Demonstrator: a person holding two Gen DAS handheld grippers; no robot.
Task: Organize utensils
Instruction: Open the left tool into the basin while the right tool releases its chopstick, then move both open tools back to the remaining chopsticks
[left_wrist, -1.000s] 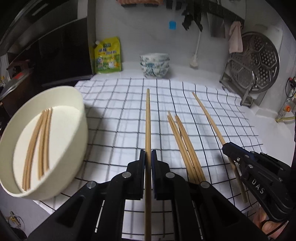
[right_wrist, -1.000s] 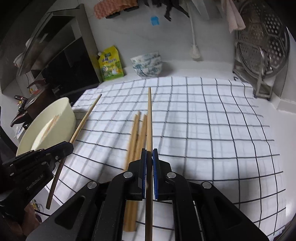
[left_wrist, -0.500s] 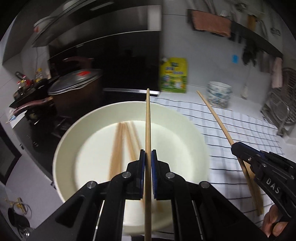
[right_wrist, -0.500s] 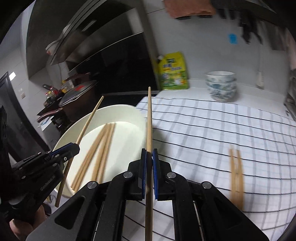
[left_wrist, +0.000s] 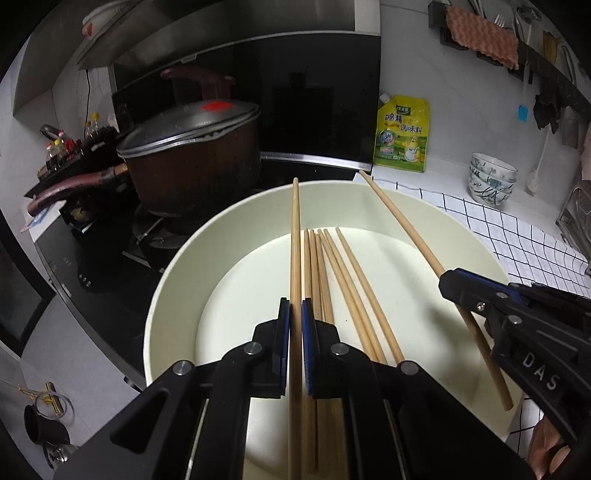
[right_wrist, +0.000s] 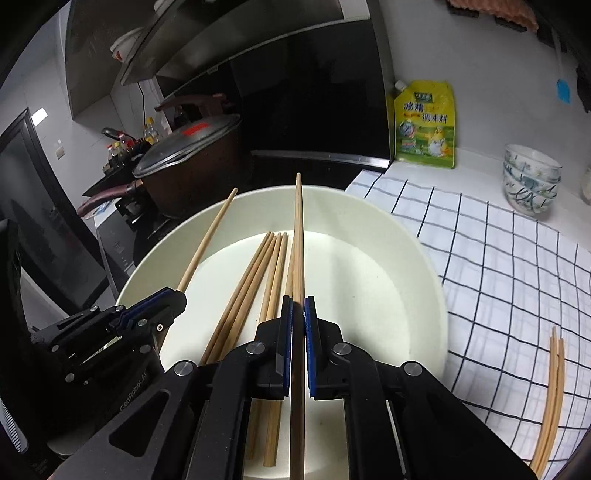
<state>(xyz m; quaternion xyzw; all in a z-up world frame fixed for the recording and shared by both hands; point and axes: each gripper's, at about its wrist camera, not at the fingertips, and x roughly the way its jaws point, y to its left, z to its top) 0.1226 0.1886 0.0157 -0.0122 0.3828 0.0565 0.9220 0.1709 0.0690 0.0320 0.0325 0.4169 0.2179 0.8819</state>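
Left wrist view is now looking down into the cream basin (left_wrist: 177, 280), where a second ago it was facing the checked cloth (left_wrist: 517, 236) on the surface. Both hands have swung across together. The left tongs (left_wrist: 296, 321) are clamping one chopstick (left_wrist: 295, 229) above the basin, and the right tongs (right_wrist: 298, 317) are pinching another chopstick (right_wrist: 298, 221) the same way. Five loose chopsticks (left_wrist: 351, 280) are already lying in the basin bottom; a few more (right_wrist: 554, 387) are waiting on the cloth. To me both sticks are looking ready for dropping in, with another trip to come.
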